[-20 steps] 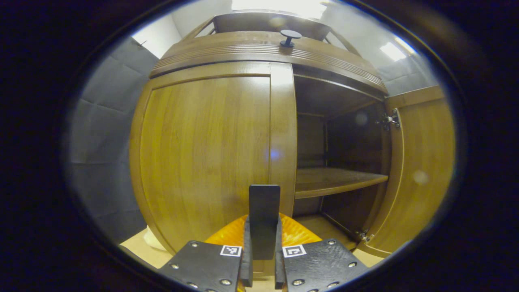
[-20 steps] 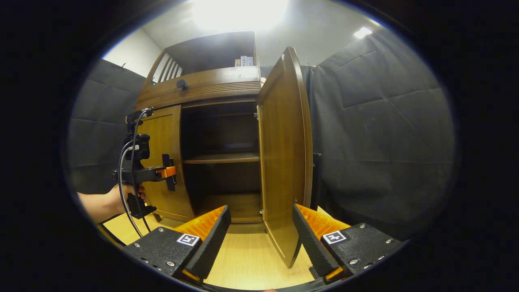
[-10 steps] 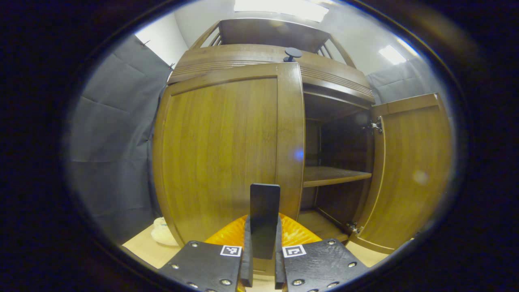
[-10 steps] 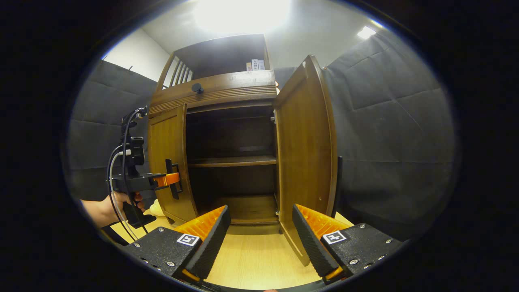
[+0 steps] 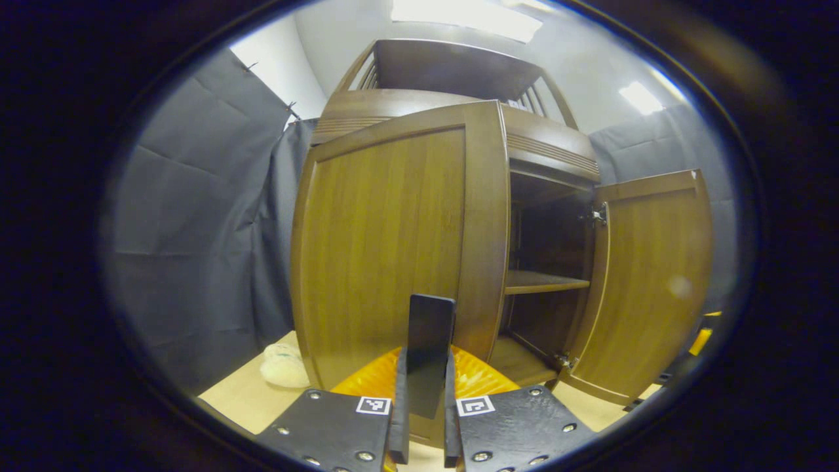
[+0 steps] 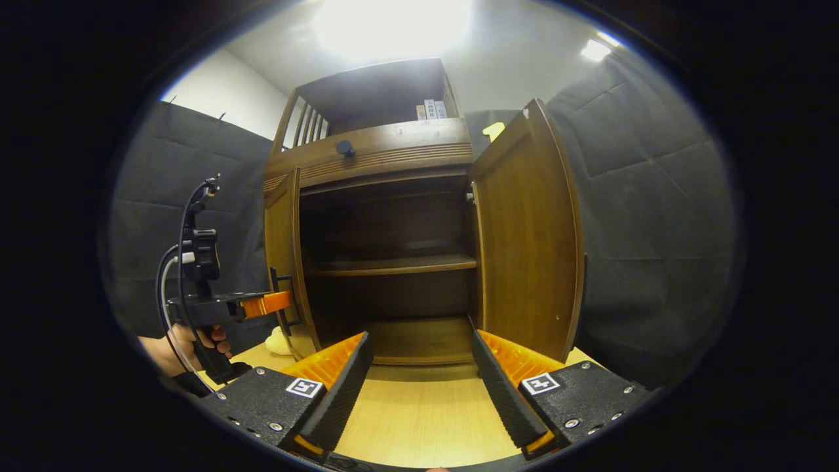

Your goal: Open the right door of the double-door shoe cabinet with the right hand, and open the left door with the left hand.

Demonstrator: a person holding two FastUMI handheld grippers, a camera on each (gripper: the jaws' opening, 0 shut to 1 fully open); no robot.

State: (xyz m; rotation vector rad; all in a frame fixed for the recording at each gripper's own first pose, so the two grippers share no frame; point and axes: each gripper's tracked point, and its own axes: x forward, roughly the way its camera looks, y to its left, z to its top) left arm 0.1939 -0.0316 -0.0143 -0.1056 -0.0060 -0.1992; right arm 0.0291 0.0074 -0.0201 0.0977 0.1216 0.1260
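left gripper (image 5: 425, 400) clamps flat dark handle (image 5: 429, 334) — glossy wood-grain left door (image 5: 387, 242).

The floor (image 6: 419, 419) is made of light wooden boards, and the shoe cabinet (image 6: 387, 147) stands directly on it, with its base touching the boards. A pale, soft-looking object (image 5: 283, 367) lies on the floor just beside the cabinet's left front corner; what it is cannot be told, because it is blurred and partly hidden. In the right gripper view the same pale object (image 6: 278, 341) is seen low beside the left door. Inside the cabinet a middle shelf (image 6: 393, 265) crosses the compartment, and below it is a bottom board (image 6: 416, 337).
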